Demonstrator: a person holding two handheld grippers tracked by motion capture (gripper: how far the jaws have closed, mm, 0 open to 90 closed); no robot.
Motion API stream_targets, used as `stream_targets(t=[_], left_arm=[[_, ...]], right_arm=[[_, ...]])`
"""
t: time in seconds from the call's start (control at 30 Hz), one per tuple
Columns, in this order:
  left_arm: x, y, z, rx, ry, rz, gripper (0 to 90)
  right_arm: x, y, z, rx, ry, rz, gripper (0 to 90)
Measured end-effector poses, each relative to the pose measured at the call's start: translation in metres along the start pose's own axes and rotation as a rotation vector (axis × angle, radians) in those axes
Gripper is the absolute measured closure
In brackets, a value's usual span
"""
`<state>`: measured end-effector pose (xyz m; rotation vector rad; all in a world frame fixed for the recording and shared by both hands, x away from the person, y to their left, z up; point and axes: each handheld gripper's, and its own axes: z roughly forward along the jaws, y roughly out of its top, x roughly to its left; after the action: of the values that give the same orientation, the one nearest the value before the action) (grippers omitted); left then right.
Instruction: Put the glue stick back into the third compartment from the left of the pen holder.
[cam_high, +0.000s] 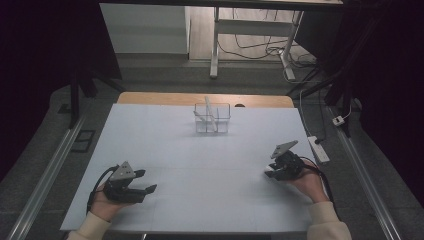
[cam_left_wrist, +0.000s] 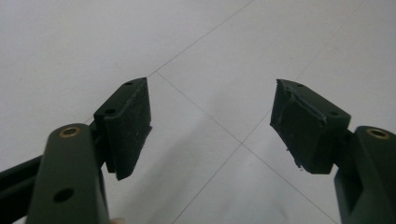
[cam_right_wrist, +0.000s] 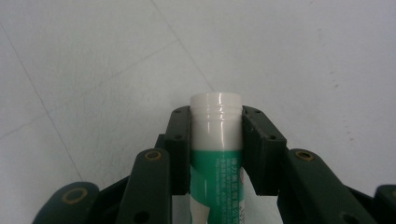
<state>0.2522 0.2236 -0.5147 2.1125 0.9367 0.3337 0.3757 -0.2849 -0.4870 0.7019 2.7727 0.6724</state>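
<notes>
A tube with a white cap and a green printed label lies between the jaws of my right gripper, whose pads press on both its sides just below the cap. From above, that right gripper sits low over the white table at the right, held by a hand. At the near left, my left gripper stands open just above the table. Its two black pads are wide apart with only bare table between them.
A clear plastic container with dividers stands at the far middle of the table, with a white stick-like item leaning in it. A white power strip lies past the table's right edge. Thin seam lines cross the table surface.
</notes>
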Motion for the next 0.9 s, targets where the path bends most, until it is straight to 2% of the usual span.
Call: stream_targets(t=[0.47, 0.9], left_arm=[[0.000, 0.000, 0.000, -0.002, -0.001, 0.000, 29.2], [0.000, 0.000, -0.001, -0.004, -0.001, -0.002, 29.2]], right_arm=[[-0.001, 0.003, -0.022, -0.133, -0.017, 0.048, 64.9], [-0.001, 0.008, -0.032, -0.270, 0.001, 0.110, 64.8]])
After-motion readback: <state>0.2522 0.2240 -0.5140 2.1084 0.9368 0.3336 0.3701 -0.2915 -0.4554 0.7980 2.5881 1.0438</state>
